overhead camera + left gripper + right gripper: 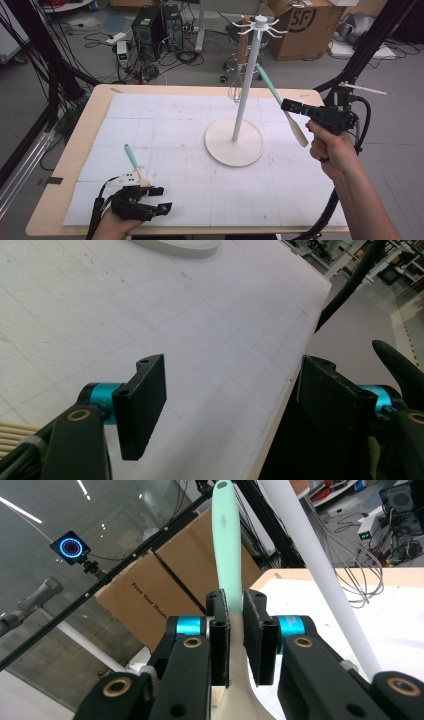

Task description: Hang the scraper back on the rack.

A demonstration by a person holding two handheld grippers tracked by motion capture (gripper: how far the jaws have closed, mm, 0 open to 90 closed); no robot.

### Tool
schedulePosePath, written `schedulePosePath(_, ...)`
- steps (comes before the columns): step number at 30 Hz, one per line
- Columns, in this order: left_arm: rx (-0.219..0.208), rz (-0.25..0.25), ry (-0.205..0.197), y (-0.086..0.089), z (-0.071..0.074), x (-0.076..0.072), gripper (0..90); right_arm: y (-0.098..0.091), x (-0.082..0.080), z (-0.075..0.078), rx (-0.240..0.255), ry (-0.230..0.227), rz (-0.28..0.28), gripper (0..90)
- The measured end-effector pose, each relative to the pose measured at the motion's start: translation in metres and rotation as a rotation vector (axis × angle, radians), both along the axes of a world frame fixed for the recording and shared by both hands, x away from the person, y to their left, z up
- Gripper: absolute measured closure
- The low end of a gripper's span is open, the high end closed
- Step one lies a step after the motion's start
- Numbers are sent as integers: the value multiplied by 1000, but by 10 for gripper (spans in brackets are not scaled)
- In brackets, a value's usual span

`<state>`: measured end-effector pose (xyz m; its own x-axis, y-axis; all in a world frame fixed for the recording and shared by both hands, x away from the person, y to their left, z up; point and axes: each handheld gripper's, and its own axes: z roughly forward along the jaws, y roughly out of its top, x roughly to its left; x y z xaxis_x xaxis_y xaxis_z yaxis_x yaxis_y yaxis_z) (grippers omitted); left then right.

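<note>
— High view first: our spatula [280,102] is up in the air, clamped in the right tool [292,106] near where the mint handle meets the cream blade. Which way does it run?

— Its long axis tilts: handle tip up and toward the white stand's pole [246,85], blade down and toward our right hand [334,150]. The hooks [260,25] sit at the pole's top, higher than the handle tip and a little to its left.

— So the coming lift goes up and leftward, we judge. And the grip?

— Right gripper view shows both pads [260,635] pressed on the handle [227,540], pole just beside it.

— The left tool [159,199]?

— Jaws apart, nothing between them, low over the surface [165,135] near its front edge, well away from the stand. A second spatula [136,165] lies just beside it. The right hand is clearly nearer the hooks.
</note>
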<state>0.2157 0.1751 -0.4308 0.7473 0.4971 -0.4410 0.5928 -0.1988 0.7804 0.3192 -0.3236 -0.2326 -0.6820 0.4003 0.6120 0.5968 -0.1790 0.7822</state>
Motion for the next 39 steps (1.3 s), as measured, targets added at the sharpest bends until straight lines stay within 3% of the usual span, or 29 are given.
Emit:
schedulePosePath(20,-4,1,0,0,1,0,283,-19,-9,40,38,-74,-56,820)
schedulePosePath(39,-2,-3,-3,0,1,0,284,-27,-10,42,66,-74,-63,819)
